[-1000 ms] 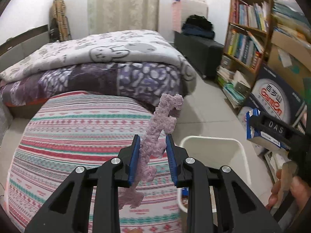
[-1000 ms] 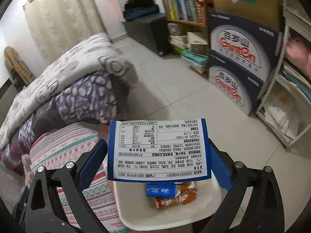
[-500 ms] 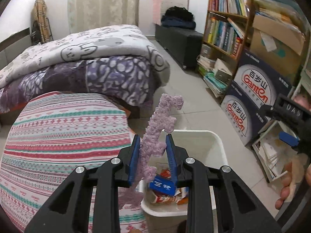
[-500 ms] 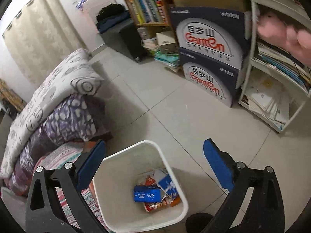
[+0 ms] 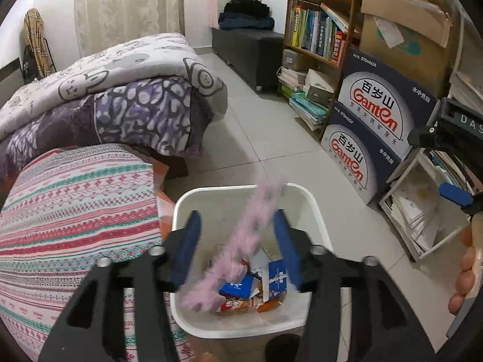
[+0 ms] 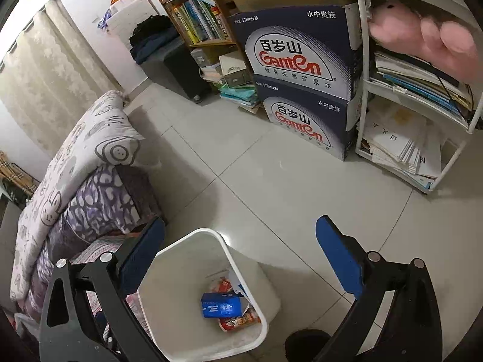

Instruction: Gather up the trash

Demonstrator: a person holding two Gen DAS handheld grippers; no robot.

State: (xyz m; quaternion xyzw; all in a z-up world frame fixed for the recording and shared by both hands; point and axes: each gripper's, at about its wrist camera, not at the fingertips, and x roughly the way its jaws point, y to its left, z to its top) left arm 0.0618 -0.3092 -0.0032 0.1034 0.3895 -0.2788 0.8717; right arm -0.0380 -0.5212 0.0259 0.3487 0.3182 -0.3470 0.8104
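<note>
Left gripper (image 5: 237, 242) fingers opening, pink fuzzy strip (image 5: 241, 241) dropping loose between them toward the bin (image 5: 314, 208); right gripper (image 6: 241, 268) wide, empty; it could snag the rim.

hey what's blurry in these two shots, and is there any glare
Left wrist view: the pink fuzzy strip is motion-smeared between the opening left gripper jaws, above the bin; the rest is sharp. Right wrist view: the pink plush is slightly soft; faint glare on floor tiles.

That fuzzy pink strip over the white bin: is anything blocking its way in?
Nothing visible does. The fuzzy pink strip is blurred between the opening jaws of the left gripper, directly above the white bin, whose open top holds only wrappers at the bottom.
</note>
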